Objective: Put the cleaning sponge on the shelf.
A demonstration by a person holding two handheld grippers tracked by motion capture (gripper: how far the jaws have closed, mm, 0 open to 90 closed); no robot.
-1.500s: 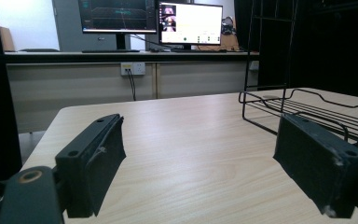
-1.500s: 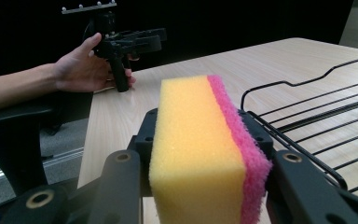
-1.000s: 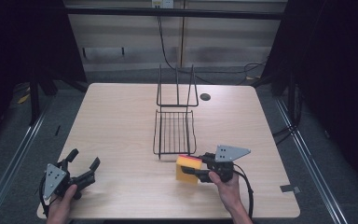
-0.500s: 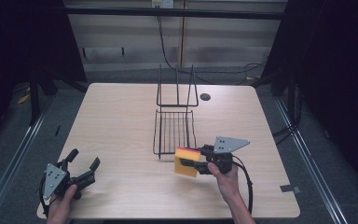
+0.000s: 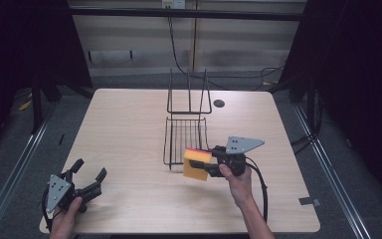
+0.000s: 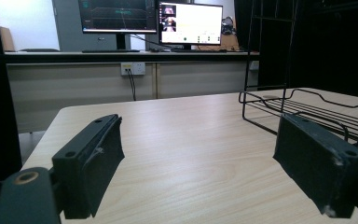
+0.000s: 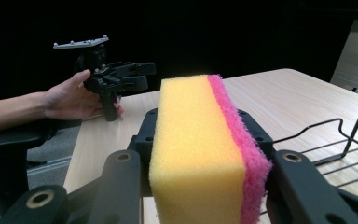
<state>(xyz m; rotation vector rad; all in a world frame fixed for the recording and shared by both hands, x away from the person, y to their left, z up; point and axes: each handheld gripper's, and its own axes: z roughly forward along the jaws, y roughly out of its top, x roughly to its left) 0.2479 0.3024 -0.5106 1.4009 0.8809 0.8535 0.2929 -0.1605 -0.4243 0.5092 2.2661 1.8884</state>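
Observation:
A yellow sponge point(image 5: 196, 164) with a pink scouring side is held off the table, just in front of the black wire rack point(image 5: 185, 133). My right gripper point(image 5: 205, 165) is shut on it. In the right gripper view the sponge point(image 7: 200, 149) stands between the two jaws, pink side to the right. My left gripper point(image 5: 88, 175) rests near the table's front left corner, open, with nothing between its jaws. The left gripper view shows its gripper point(image 6: 214, 168) over bare table, the wire rack point(image 6: 307, 109) off to the right. The left gripper point(image 7: 135, 74) also appears far off in the right gripper view.
The wooden table point(image 5: 124, 124) has a round cable hole point(image 5: 219, 103) at the back right. The rack has an upright wire back point(image 5: 189, 92). Monitors point(image 6: 151, 21) stand on a desk beyond the table. A cable point(image 5: 261, 186) trails from the right gripper.
My right gripper has lifted the sponge and carried it forward, toward the rack's front edge. The left gripper has stayed put.

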